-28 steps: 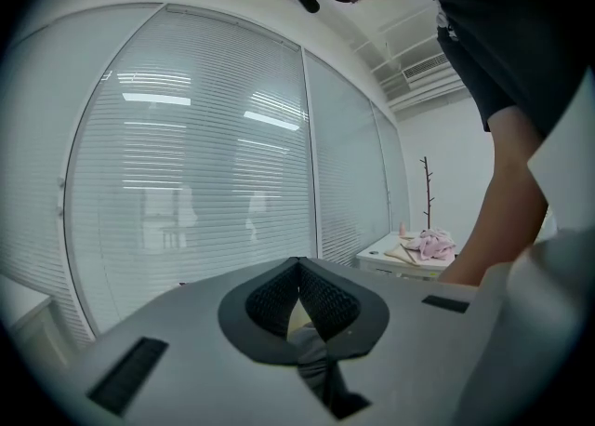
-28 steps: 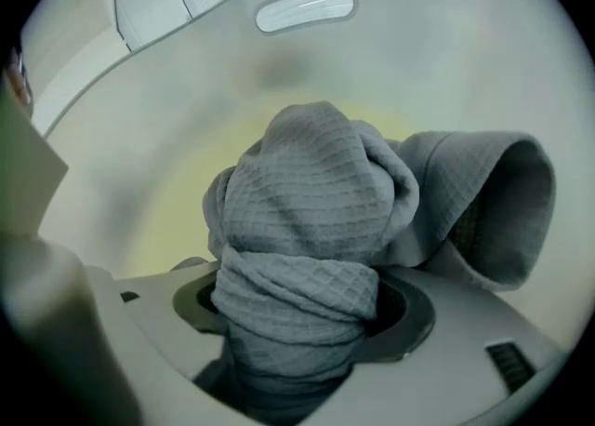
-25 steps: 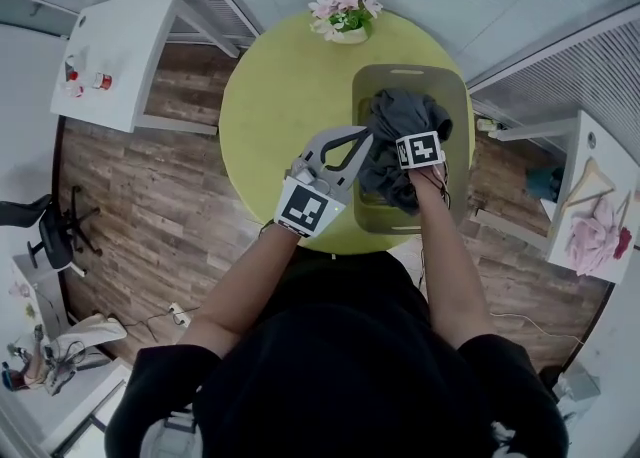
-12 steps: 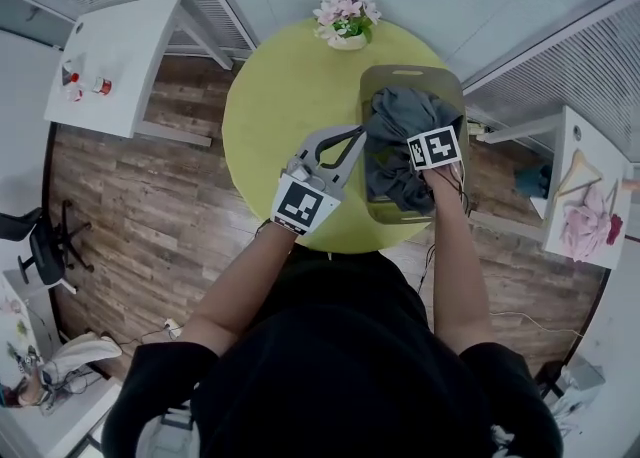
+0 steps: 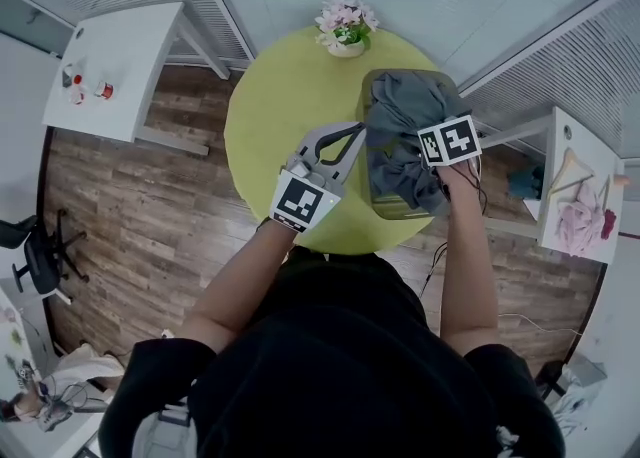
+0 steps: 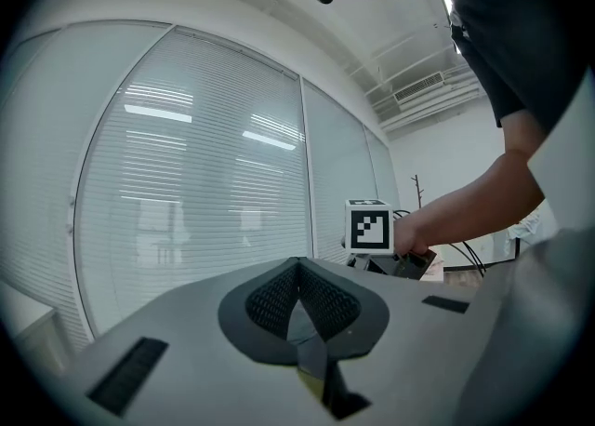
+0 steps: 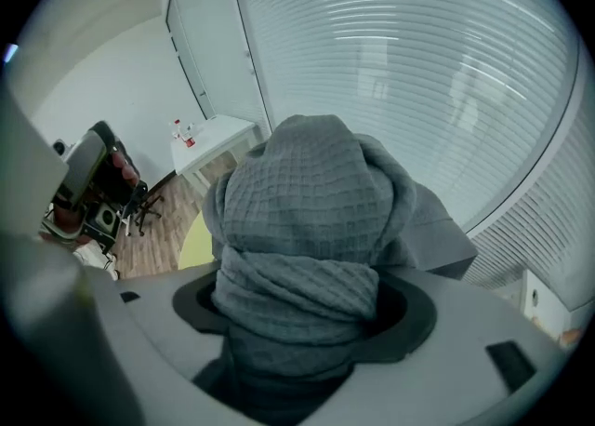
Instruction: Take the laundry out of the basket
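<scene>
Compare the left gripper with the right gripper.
1. The left gripper has its jaws together on nothing; the right gripper is clamped on a bunched grey cloth.
2. The left gripper is over the yellow table, beside the basket; the right gripper is over the basket, with the cloth hanging from it.

Shared: each is held in a hand and carries a marker cube.

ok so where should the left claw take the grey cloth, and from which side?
Probably the slack of the grey cloth hanging below the right claw, above the basket. Come from the person's left, over the table: the top is bunched in the right claw and the rest drapes down loose on that side. The left claw is shut, so open it first.
</scene>
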